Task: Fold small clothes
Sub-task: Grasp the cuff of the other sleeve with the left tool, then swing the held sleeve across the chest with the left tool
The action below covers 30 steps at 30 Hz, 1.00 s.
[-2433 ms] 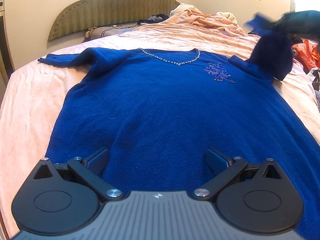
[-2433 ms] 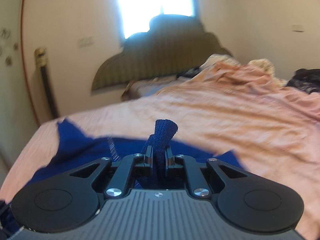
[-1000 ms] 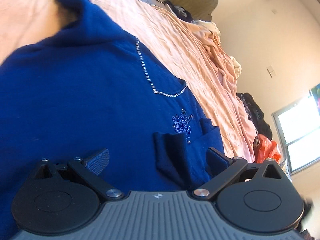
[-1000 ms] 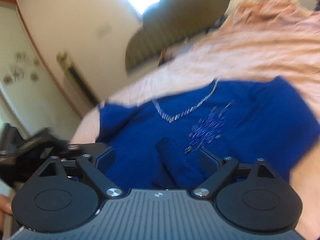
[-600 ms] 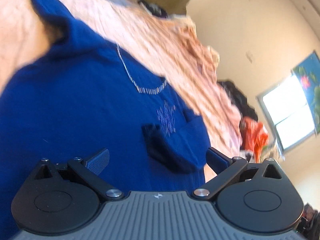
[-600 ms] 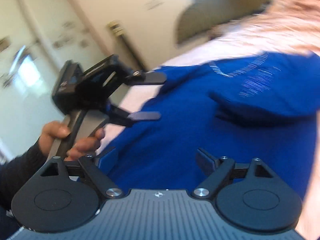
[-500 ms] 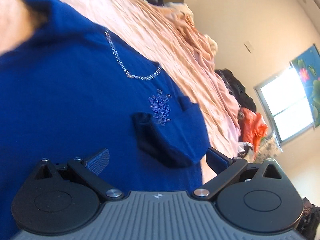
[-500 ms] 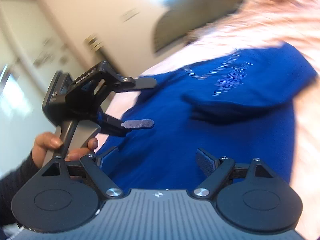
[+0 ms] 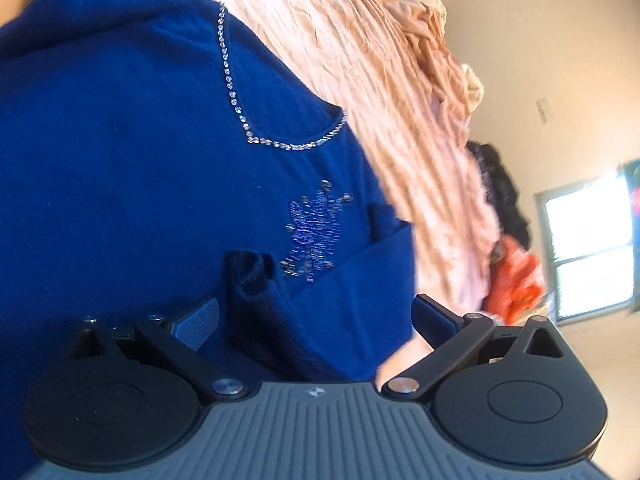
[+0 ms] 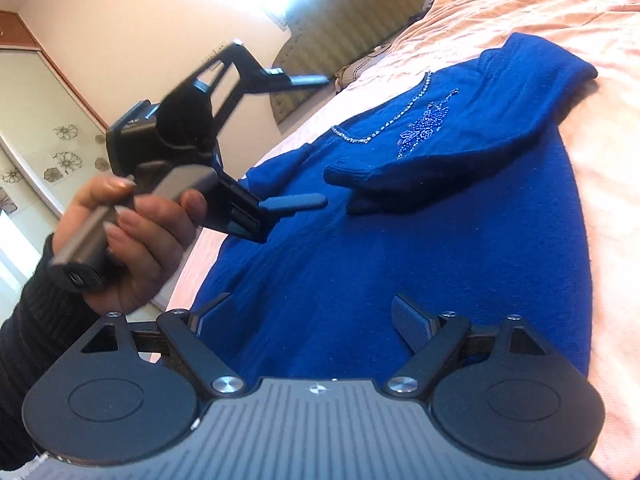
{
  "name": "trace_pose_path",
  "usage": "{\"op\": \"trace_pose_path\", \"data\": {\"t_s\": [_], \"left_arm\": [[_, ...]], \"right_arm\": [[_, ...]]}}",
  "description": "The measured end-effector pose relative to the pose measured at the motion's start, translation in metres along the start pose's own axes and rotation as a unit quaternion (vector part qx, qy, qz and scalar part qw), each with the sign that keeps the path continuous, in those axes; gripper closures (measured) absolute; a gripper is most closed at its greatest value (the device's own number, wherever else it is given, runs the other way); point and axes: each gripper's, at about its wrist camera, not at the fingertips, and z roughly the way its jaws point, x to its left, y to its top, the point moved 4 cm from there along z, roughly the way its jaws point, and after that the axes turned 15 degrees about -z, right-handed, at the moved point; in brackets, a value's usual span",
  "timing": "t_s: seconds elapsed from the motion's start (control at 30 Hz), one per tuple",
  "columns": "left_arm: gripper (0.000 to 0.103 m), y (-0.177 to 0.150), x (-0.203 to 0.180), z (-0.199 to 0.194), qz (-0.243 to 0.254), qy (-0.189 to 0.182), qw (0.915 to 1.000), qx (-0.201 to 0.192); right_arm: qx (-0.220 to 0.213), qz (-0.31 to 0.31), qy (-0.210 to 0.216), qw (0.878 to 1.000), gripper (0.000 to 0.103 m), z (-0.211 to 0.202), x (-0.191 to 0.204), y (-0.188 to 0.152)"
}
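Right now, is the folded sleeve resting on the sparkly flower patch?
Cannot tell. In the right wrist view the sleeve lies beside the flower patch, perhaps overlapping its edge.

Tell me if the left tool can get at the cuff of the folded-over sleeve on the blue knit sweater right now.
Probably yes. The left tool is open, and the sleeve cuff on the blue knit sweater lies just ahead between its fingers, with nothing covering it.

Home bedroom, peach-sheeted bed (image 10: 560, 12), padded headboard (image 10: 352, 28), window (image 9: 588, 248)
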Motion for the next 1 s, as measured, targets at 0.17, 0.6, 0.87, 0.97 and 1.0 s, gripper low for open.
{"op": "trace_pose_path", "data": {"t_s": [0.17,0.6,0.87,0.97,1.0], "left_arm": [[0.030,0.000,0.002,0.007,0.007,0.011,0.9999,0.004],[0.091,-0.003,0.007,0.021,0.042,0.056,0.9975,-0.002],[0.097,-0.024,-0.041,-0.009,0.183,0.036,0.9802,-0.067],[0.097,-0.034,-0.075,-0.041,0.260,0.010,0.9586,-0.115],[0.097,-0.038,-0.087,-0.062,0.288,-0.011,0.9465,-0.145]], "right_arm": [[-0.002,0.000,0.005,1.000,0.015,0.003,-0.001,-0.001],[-0.004,-0.002,0.005,1.000,0.015,0.019,-0.005,0.005],[-0.003,-0.006,0.003,1.000,0.015,0.023,-0.005,0.004],[-0.003,-0.007,0.003,1.000,0.015,0.023,-0.006,0.003],[-0.003,-0.008,0.003,1.000,0.015,0.023,-0.005,0.003]]}}
